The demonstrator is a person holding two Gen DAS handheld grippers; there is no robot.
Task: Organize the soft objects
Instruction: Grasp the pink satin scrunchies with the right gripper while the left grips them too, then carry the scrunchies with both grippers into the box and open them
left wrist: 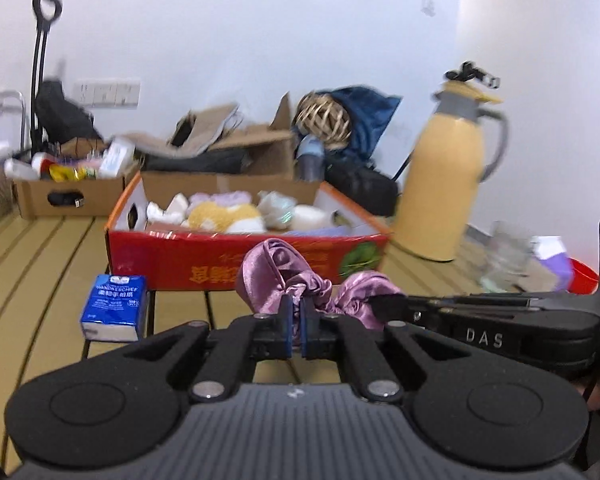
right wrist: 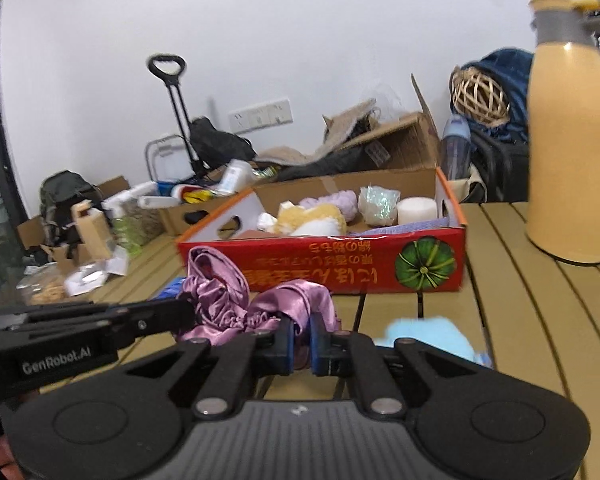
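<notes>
A purple satin cloth with a ruffled edge (left wrist: 278,280) (right wrist: 224,296) hangs between both grippers, just in front of the red cardboard box (left wrist: 204,260) (right wrist: 340,264). My left gripper (left wrist: 296,322) is shut on its left part. My right gripper (right wrist: 302,340) is shut on its right part; it also shows from the side in the left wrist view (left wrist: 380,306). The box holds a yellow-and-white plush (left wrist: 224,218) (right wrist: 316,218), a lilac plush, a white roll (right wrist: 416,208) and other soft items. A light blue fluffy item (right wrist: 428,338) lies right of my right gripper.
A blue tissue pack (left wrist: 114,306) lies left of the cloth on the slatted yellow table (left wrist: 32,280). A tall yellow thermos (left wrist: 444,184) (right wrist: 572,152) stands right of the box. Brown cartons, a wicker ball (right wrist: 480,96) and bags crowd the back.
</notes>
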